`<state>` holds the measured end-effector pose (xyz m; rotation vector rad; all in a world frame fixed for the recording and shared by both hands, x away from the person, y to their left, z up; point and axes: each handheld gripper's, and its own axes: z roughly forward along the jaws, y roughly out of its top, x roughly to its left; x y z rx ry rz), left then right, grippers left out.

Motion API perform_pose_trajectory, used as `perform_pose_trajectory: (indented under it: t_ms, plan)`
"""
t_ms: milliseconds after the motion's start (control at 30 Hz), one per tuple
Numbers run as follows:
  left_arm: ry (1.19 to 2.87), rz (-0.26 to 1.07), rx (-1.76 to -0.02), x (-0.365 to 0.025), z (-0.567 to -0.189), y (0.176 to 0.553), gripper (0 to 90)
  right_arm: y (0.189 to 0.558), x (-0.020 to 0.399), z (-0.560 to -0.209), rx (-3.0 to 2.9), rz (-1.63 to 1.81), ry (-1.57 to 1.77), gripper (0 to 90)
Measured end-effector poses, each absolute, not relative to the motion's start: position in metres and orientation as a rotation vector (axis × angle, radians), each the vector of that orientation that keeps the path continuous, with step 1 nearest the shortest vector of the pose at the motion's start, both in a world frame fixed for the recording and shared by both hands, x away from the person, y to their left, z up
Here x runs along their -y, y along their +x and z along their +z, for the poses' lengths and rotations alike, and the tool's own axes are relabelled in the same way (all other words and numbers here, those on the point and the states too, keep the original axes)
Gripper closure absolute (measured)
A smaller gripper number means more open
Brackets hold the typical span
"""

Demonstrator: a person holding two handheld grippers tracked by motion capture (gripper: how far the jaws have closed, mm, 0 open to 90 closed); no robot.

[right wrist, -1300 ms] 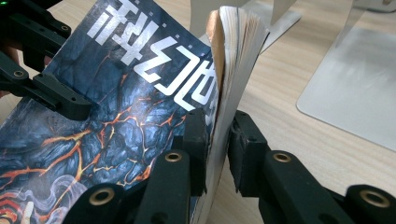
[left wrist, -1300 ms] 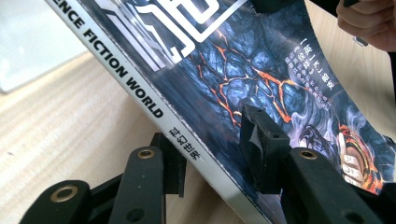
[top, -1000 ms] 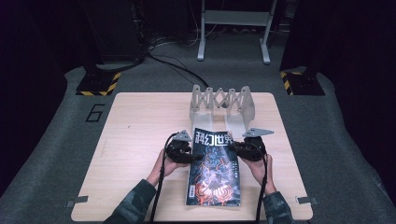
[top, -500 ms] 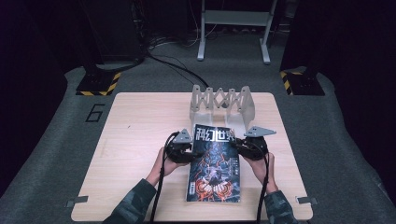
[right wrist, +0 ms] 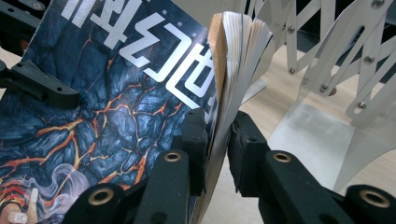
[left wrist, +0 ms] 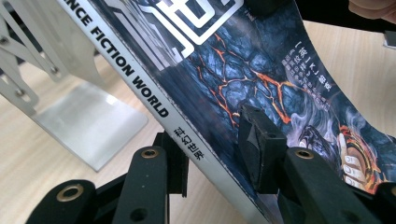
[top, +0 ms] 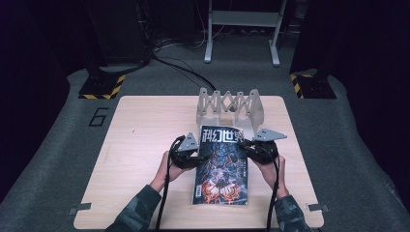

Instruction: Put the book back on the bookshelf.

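A glossy magazine, its cover dark blue rock veined with orange cracks and white Chinese title characters, sits over the middle of the pale wood-grain table, near edge low, far end raised; the left gripper pinches its white spine edge, one matte black jaw on the cover, one beneath; the right gripper clamps the opposite edge, where the cream pages fan and bow apart above the jaws; just behind stands a grey metal accordion-lattice rack with flat base plates, close beside the magazine's far end.
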<state>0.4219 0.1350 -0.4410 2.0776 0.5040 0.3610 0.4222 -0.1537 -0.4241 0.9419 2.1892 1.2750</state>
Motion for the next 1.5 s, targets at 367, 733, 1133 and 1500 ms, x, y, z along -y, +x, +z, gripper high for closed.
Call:
perform_pose_trajectory:
  t_ms: [367,733,1133,1500]
  plan:
    - [2.041,0.463,-0.448,-0.135,-0.43,0.418,66.7,0.419,0.156,-0.413,-2.14,1.3,0.883,78.5]
    - [2.009,0.484,-0.444,-0.137,-0.421,0.418,69.2,0.416,0.158,-0.402,-2.101,1.332,0.831,79.2]
    - [1.981,0.531,-0.418,-0.14,-0.407,0.417,72.7,0.413,0.159,-0.385,-2.07,1.349,0.745,80.9]
    - [1.963,0.545,-0.404,-0.141,-0.399,0.414,76.6,0.406,0.161,-0.373,-2.046,1.369,0.694,82.1]
